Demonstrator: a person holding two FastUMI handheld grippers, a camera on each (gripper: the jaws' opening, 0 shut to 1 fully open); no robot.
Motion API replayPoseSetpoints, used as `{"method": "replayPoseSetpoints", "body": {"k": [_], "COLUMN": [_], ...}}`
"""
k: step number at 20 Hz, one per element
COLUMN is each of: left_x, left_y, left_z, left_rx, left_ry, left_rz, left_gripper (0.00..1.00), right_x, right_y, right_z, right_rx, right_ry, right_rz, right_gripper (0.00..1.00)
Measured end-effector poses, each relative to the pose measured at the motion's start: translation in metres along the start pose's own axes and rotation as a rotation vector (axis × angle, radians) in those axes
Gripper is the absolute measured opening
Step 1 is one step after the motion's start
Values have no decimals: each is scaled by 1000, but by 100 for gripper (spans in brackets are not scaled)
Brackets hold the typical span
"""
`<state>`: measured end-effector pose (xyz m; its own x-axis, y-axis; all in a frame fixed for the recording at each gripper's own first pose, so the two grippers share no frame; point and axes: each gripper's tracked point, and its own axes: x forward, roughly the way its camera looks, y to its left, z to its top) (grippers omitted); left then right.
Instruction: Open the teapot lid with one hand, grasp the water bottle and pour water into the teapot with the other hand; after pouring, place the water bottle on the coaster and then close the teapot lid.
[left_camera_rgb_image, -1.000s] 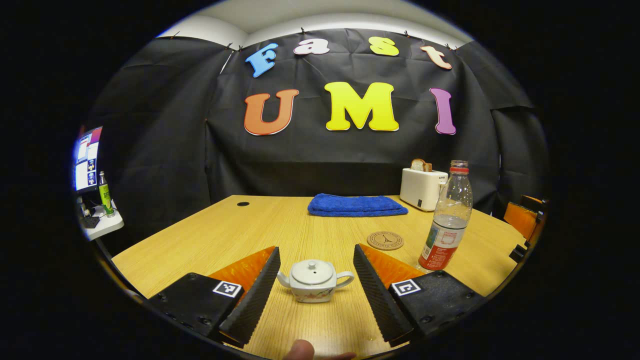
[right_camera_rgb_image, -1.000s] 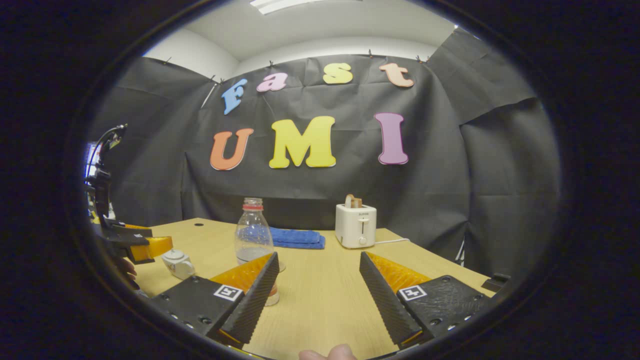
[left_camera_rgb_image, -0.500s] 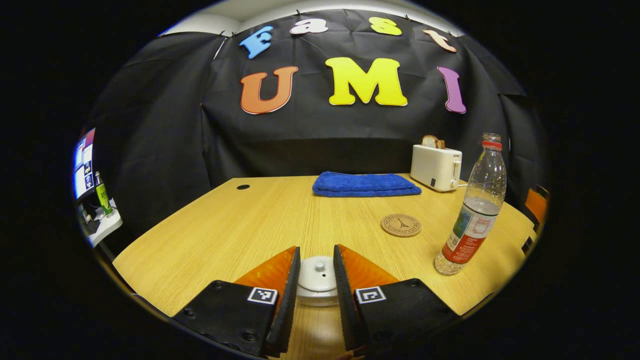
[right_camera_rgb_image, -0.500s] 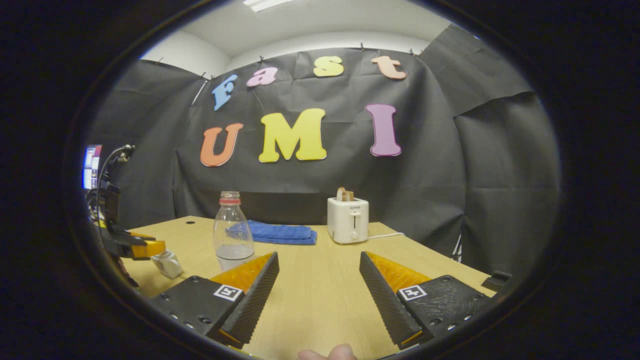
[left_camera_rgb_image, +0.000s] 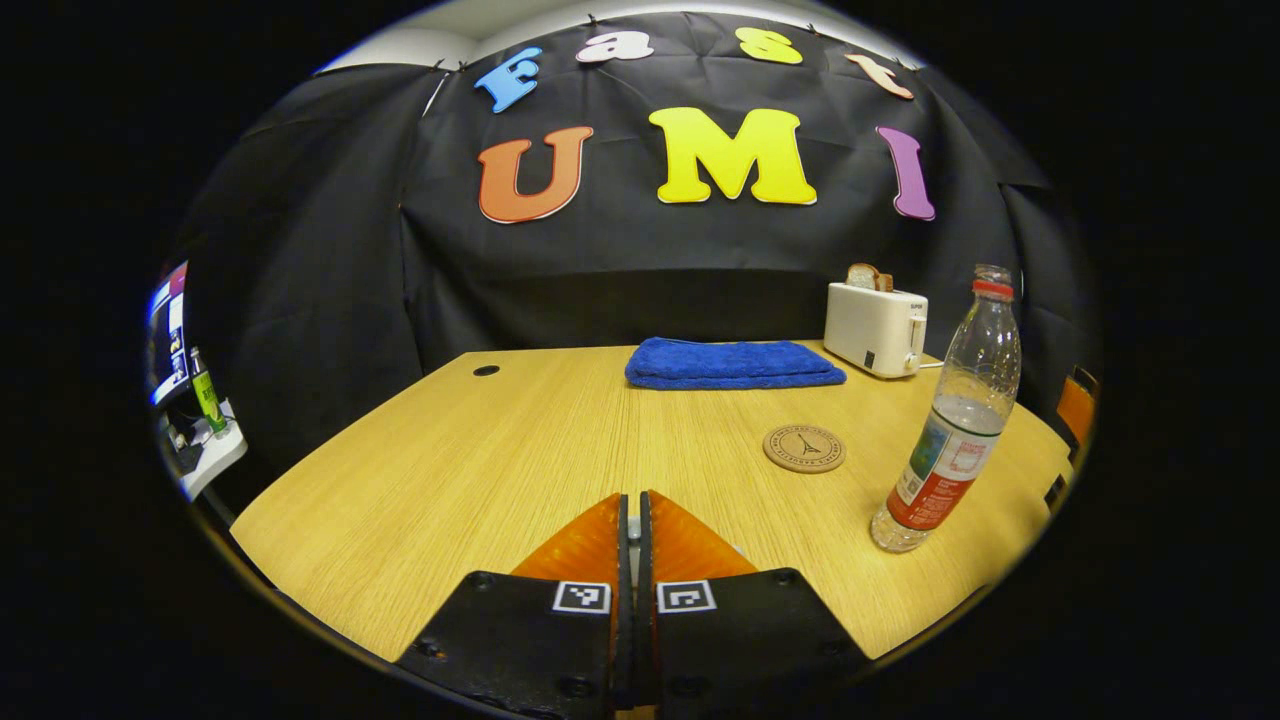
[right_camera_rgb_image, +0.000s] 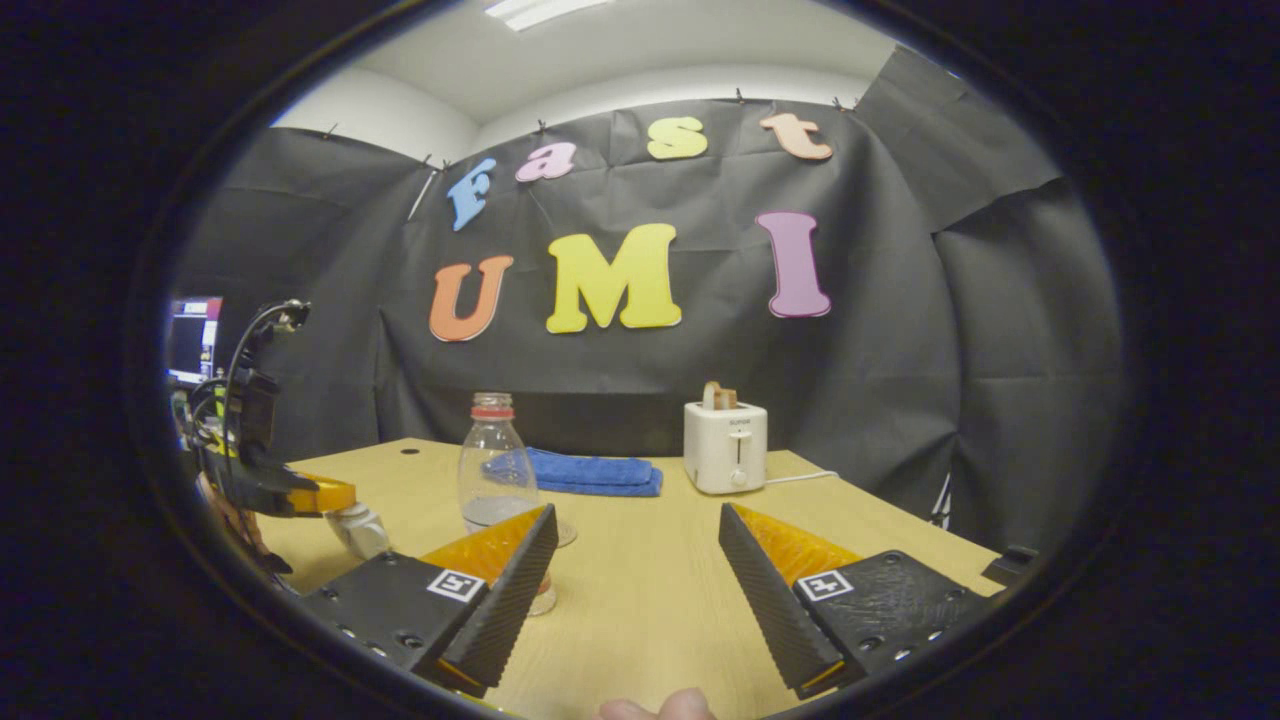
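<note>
the left gripper has closed since a moment ago, jaws now clenched on the teapot lid's knob, lid not lifted yet. right gripper hangs with jaws released beside the water bottle. pouring, the coaster and closing all remain.

A light wooden table carries a folded blue towel, a white toaster, a round coaster and an upright water bottle. In the right gripper view a teapot seems to rest near its left edge, partly hidden.
</note>
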<state>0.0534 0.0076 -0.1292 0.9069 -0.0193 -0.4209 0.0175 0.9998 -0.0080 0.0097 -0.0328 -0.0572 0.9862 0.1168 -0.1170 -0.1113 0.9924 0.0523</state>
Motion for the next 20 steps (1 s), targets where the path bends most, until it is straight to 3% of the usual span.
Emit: {"method": "replayPoseSetpoints", "body": {"k": [9, 10, 20], "left_x": [-35, -38, -50], "left_y": [2, 3, 27], "left_z": [39, 40, 64], "left_rx": [-30, -33, -90], "left_ry": [-126, -130, -201], "left_rz": [-49, -51, -60], "left_gripper": [2, 2, 2], "right_x": [9, 12, 68], "right_y": [65, 70, 98], "right_z": [-34, -40, -53], "right_rx": [1, 2, -53], "right_ry": [124, 145, 199], "right_rz": [140, 145, 107], "right_gripper": [92, 99, 93]}}
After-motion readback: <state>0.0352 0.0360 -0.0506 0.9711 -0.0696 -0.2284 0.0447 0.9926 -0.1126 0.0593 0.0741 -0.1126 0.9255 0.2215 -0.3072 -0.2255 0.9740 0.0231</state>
